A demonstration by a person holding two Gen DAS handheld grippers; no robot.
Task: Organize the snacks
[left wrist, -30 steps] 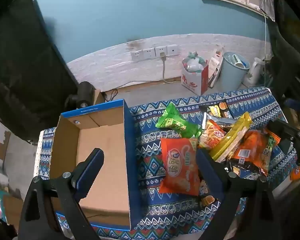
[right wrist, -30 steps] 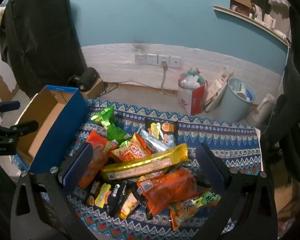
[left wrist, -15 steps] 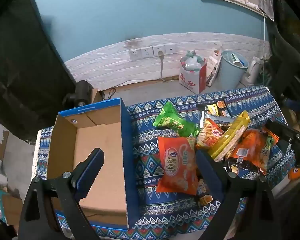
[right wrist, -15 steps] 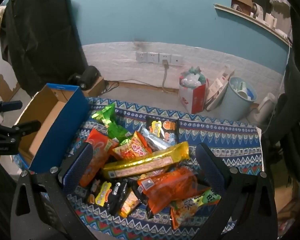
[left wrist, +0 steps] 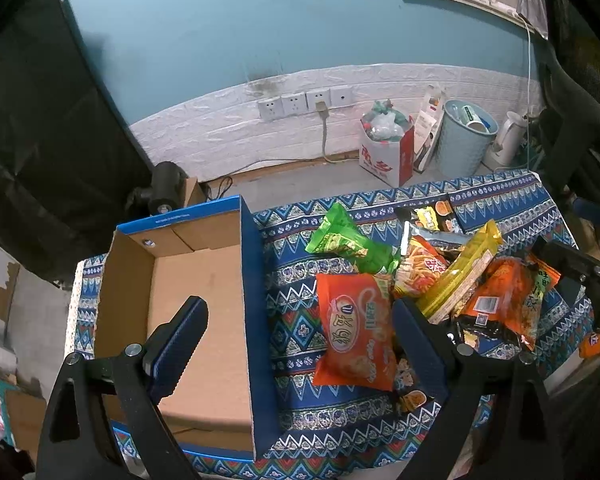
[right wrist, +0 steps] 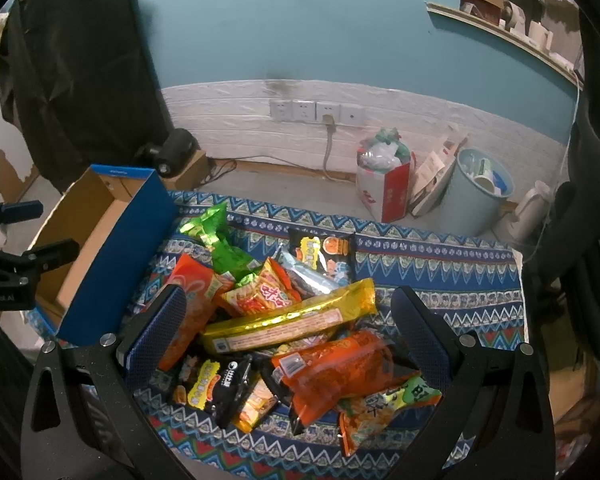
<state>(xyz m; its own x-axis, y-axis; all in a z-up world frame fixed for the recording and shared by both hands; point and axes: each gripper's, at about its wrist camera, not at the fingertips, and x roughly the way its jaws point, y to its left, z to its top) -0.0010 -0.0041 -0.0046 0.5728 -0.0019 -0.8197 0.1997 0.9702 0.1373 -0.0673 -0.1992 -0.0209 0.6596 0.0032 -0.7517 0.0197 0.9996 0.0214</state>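
The left gripper (left wrist: 300, 344) and the right gripper (right wrist: 290, 334) both hang with fingers spread wide, holding nothing. Only the left view shows the bare floor of the blue-sided cardboard box (left wrist: 204, 304) at 9 o'clock. The pile of bright snack packets (right wrist: 284, 320) overlaps, so the lower packs are partly hidden.

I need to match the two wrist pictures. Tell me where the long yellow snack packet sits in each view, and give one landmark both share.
Left wrist view: the long yellow snack packet lies right of centre, slanting up to the right across the pile.
Right wrist view: the packet lies at lower centre, almost level, on top of the pile.
Shared landmark: the blue cardboard box, left of the snacks in both views.
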